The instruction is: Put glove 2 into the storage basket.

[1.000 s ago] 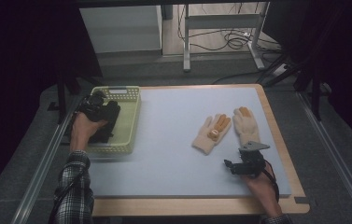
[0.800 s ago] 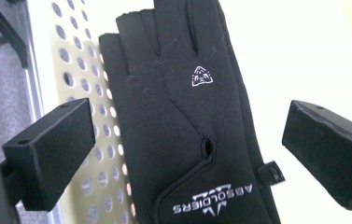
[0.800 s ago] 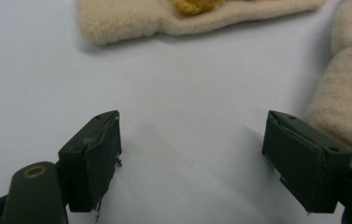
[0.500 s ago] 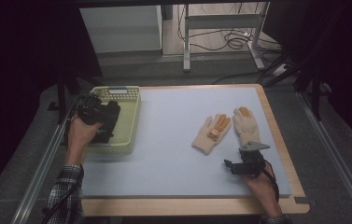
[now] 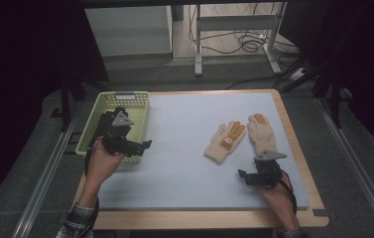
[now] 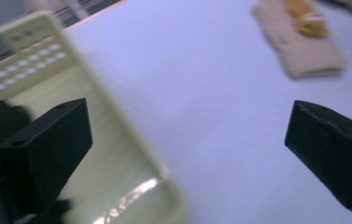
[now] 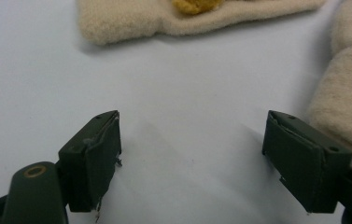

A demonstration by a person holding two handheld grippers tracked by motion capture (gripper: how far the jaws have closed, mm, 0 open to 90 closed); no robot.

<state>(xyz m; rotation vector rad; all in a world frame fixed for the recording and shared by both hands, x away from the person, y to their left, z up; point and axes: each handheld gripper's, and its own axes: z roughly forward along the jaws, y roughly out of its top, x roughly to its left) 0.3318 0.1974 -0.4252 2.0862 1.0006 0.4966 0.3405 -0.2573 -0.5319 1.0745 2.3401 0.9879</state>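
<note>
At lower right of the high view, our right gripper [image 5: 244,175] rests jaws spread beside two cream knitted gloves [image 5: 225,142]; our left gripper [image 5: 146,145], jaws spread, hovers over the pale-green perforated plastic basket [image 5: 106,101] at left.

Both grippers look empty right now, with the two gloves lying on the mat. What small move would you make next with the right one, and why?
Probably ease the right gripper forward and to its right onto the cuff of the nearer glove. Its jaws stand open and empty above the mat, and in the right gripper view that cuff lies just beyond the right jaw. The left gripper, also open, sits at the basket, far from both gloves.
</note>
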